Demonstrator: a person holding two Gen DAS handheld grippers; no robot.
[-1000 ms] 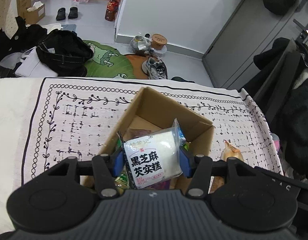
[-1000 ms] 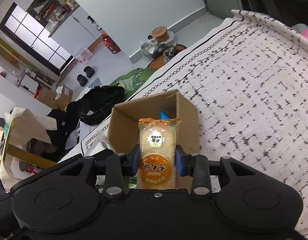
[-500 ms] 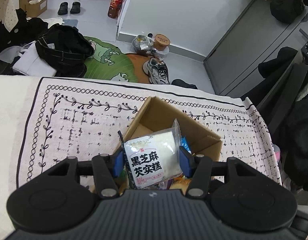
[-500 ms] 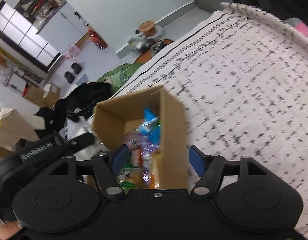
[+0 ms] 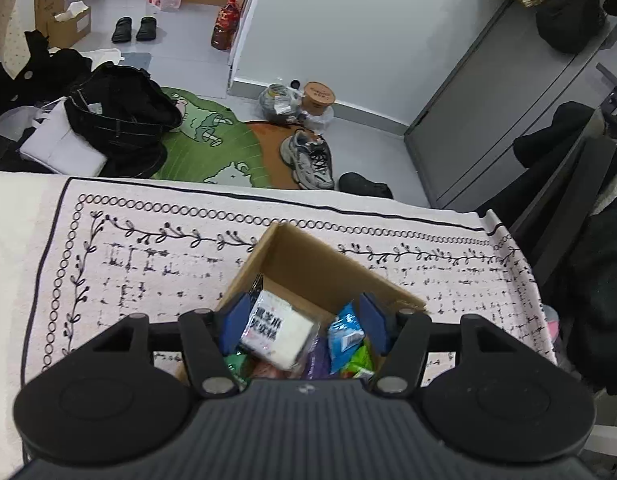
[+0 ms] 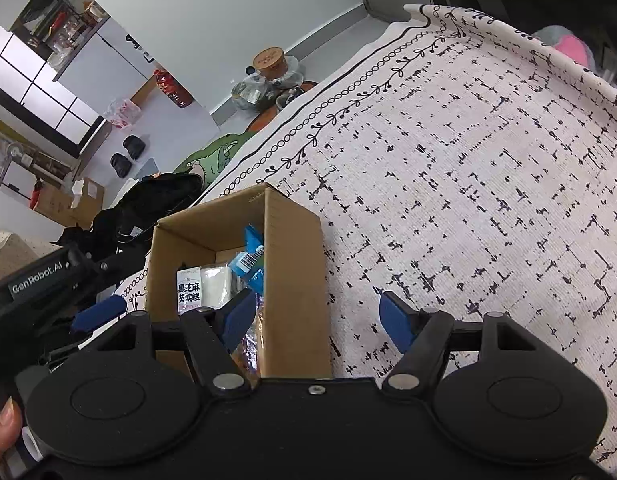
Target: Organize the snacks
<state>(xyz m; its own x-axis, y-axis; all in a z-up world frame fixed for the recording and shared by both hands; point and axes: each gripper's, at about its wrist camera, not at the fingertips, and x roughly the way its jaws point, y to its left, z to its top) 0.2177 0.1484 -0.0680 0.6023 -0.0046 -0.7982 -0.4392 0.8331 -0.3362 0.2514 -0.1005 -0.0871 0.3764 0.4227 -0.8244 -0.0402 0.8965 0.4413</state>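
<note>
Right wrist: box (image 6: 292, 280) hides lower snacks (image 6: 206, 286).

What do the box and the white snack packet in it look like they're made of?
Box: plain brown corrugated cardboard, matte, with fluting visible along the top edge. White snack packet: looks like thin glossy plastic film, judging by the sheen, wrinkles and clear crimped edge. What is inside cannot be told.

Brown box (image 5: 308, 264), black-patterned white cloth (image 5: 148, 264)
</note>
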